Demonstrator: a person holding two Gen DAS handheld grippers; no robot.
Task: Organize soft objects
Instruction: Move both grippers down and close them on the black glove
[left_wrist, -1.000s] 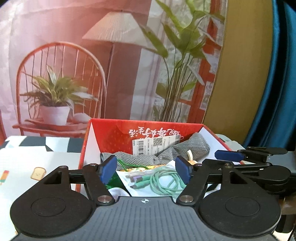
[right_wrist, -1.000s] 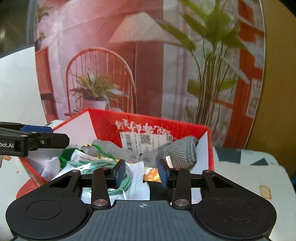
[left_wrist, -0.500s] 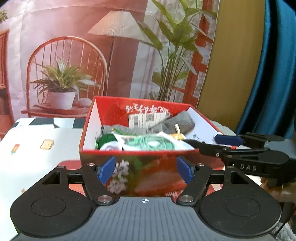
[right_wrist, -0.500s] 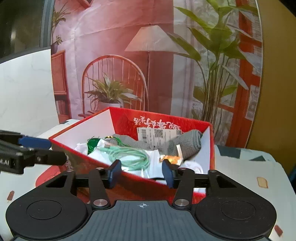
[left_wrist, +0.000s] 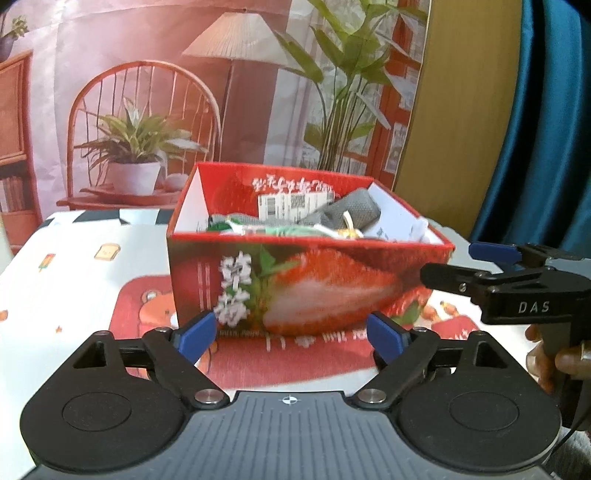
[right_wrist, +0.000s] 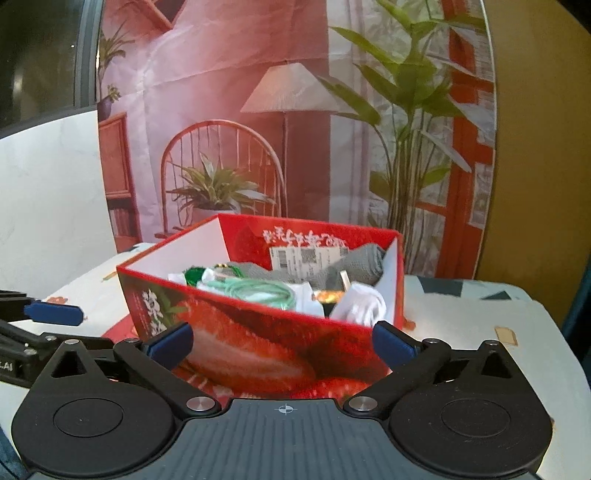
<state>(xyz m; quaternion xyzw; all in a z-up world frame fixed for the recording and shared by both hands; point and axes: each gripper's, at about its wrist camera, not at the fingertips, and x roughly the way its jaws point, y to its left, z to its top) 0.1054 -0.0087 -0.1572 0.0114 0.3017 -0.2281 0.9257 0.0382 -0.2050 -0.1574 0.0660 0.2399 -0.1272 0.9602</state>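
Observation:
A red strawberry-print box (left_wrist: 306, 284) stands on the table, and it also shows in the right wrist view (right_wrist: 258, 343). Inside lie a grey knitted cloth (right_wrist: 364, 264), a coiled mint-green cable (right_wrist: 255, 290), a white cloth (right_wrist: 364, 308), a green item (right_wrist: 194, 275) and a small orange wrapper (right_wrist: 327, 295). My left gripper (left_wrist: 293, 334) is open and empty in front of the box's near wall. My right gripper (right_wrist: 282, 339) is open and empty at the box's near right corner. It also shows in the left wrist view (left_wrist: 476, 264).
The table carries a white cloth with cartoon prints (left_wrist: 92, 273) and a red bear patch (left_wrist: 147, 306). A printed backdrop of a chair, lamp and plants (left_wrist: 221, 92) hangs behind. A blue curtain (left_wrist: 546, 129) is at the right. A hand (left_wrist: 561, 363) holds the right gripper.
Both grippers have pulled back and down from above the box's contents to its near side. The right gripper's jaws have opened wider. Nothing was picked up.

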